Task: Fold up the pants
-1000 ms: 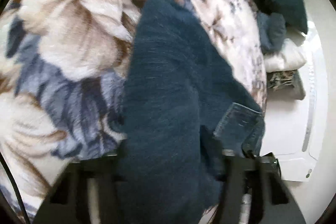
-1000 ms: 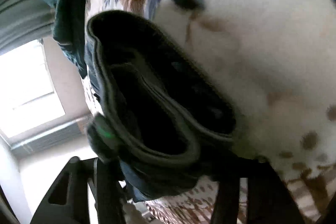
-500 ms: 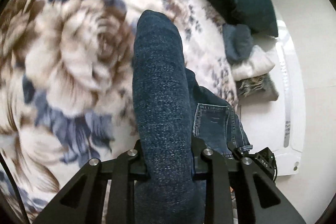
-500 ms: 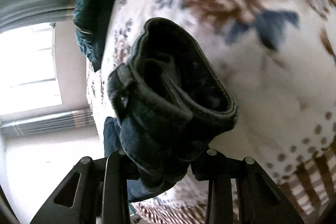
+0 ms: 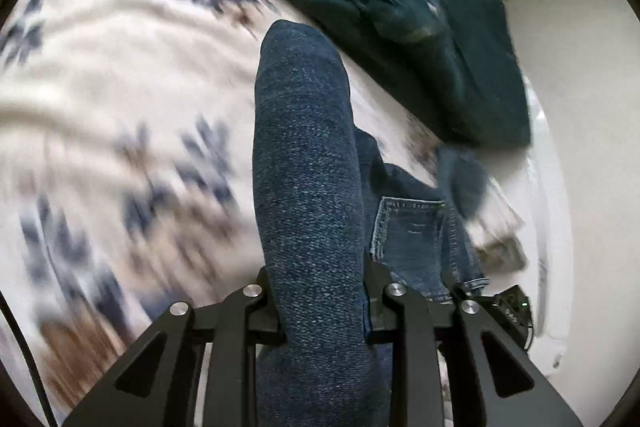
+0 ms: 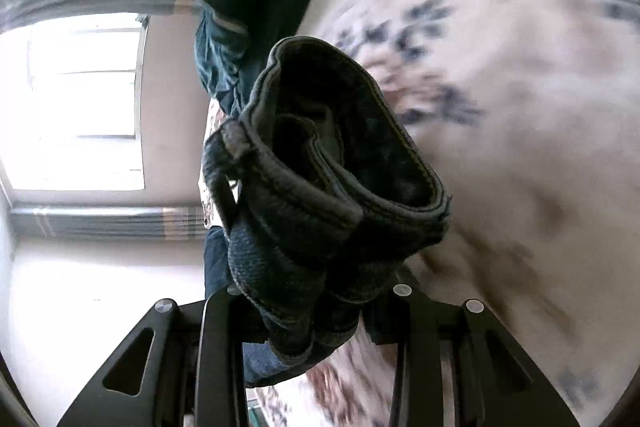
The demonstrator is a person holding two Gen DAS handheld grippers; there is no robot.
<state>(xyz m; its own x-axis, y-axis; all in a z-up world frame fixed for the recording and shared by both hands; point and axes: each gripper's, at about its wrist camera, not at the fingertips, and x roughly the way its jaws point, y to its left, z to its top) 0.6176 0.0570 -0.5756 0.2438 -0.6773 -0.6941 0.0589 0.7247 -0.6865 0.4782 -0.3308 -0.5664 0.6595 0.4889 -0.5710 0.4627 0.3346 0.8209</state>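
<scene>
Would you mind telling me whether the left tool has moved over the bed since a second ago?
Yes. The left tool, shut on the jeans, has travelled toward the dark green garment heaped at the bedspread's far edge.

Bed with floral blanket (image 5: 120,75), cream with blue and brown flowers, blurred. Dark teal garment pile (image 5: 400,11) lies on its far edge; smaller folded items beside, unclear.

In our left gripper (image 5: 324,307) we hold a thick fold of the jeans (image 5: 308,163), pressed between both fingers. A back pocket (image 5: 408,231) hangs at its right. Below lies a blurred floral blanket (image 5: 120,67), with dark green clothing (image 5: 420,27) on its far edge.
</scene>
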